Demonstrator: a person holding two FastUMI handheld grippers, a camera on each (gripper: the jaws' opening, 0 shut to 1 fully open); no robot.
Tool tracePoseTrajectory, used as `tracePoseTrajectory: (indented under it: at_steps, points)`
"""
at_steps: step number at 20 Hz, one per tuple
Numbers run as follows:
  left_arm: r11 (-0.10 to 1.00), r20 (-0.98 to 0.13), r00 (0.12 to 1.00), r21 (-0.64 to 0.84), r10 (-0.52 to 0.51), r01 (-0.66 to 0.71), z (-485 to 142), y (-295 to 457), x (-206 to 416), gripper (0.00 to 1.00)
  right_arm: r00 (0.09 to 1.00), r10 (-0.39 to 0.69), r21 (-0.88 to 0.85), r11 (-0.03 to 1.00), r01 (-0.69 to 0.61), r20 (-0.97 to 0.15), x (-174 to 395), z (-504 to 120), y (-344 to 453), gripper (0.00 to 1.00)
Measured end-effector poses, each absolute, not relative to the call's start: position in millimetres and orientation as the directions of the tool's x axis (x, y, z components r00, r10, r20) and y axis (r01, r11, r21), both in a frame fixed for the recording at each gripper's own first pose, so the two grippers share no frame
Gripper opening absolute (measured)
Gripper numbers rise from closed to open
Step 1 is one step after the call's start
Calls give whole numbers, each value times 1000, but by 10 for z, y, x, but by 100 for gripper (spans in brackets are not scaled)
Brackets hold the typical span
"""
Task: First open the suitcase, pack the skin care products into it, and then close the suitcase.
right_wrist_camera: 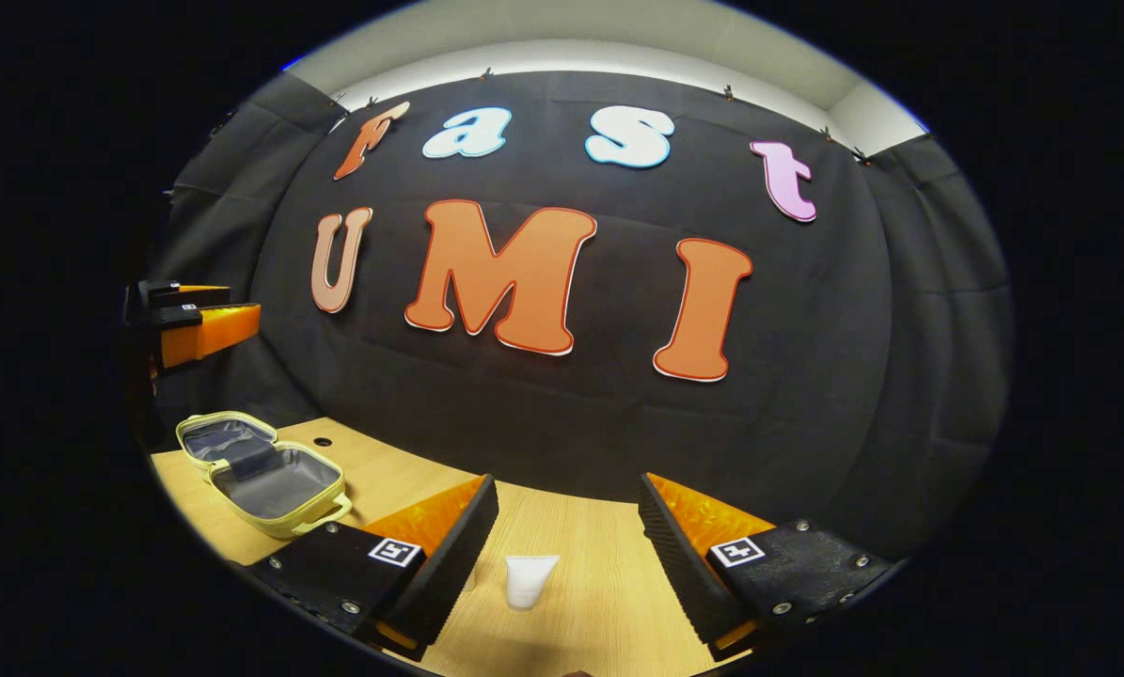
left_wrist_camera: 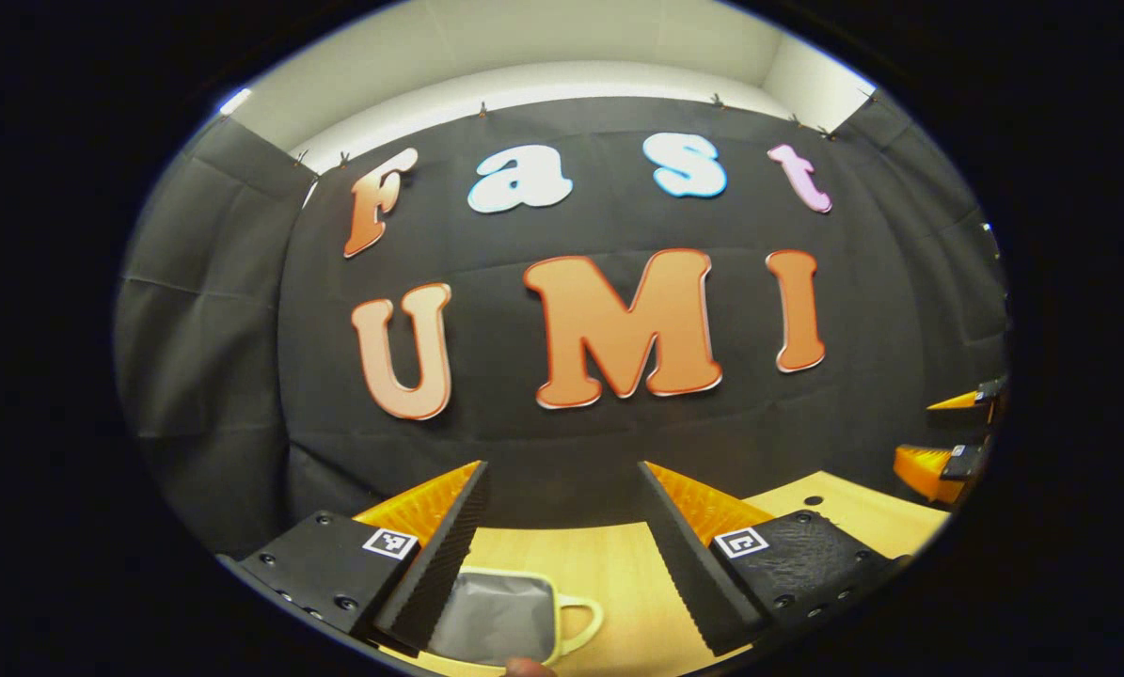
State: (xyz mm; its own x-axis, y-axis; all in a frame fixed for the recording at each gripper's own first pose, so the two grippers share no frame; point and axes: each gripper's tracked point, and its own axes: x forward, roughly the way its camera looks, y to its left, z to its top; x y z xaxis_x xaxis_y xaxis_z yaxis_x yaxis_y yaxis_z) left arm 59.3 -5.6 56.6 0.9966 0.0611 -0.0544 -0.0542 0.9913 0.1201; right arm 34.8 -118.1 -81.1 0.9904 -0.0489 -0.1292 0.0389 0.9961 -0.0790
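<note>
A small pale yellow suitcase point(right_wrist_camera: 265, 475) lies wide open on the wooden table point(right_wrist_camera: 599, 545) at the left of the right gripper view, its grey lining showing. One grey-lined half with a handle point(left_wrist_camera: 505, 616) sits just below my left gripper point(left_wrist_camera: 562, 555), which is open and empty above it. A white skin care tube point(right_wrist_camera: 530, 578) lies on the table between the spread fingers of my right gripper point(right_wrist_camera: 566, 555), which is open and hovers over it without touching. The left gripper point(right_wrist_camera: 190, 324) hangs above the suitcase at the far left of the right gripper view. The right gripper point(left_wrist_camera: 957, 442) shows at the right edge of the left gripper view.
Black cloth walls close off the back and sides of the table. A small round hole point(right_wrist_camera: 322, 441) sits in the tabletop behind the suitcase. Bare wood lies between the suitcase and the tube.
</note>
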Motion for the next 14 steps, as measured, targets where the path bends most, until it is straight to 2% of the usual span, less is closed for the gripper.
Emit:
tracePoseTrajectory:
  at_steps: [3,7,14]
  points:
    - [994,-94,995,104,-18,28,373,-493,661,100,982,-55,-72,996,43,-181,372,-1028,-1218,96]
    - [986,-206,970,79,-126,145,-179,-877,768,100,963,-87,-70,995,71,-256,427,-1366,-1282,96]
    - [947,-420,866,44,-273,320,-1211,-1341,874,99,904,-81,-60,996,61,-420,549,-2071,-1256,96]
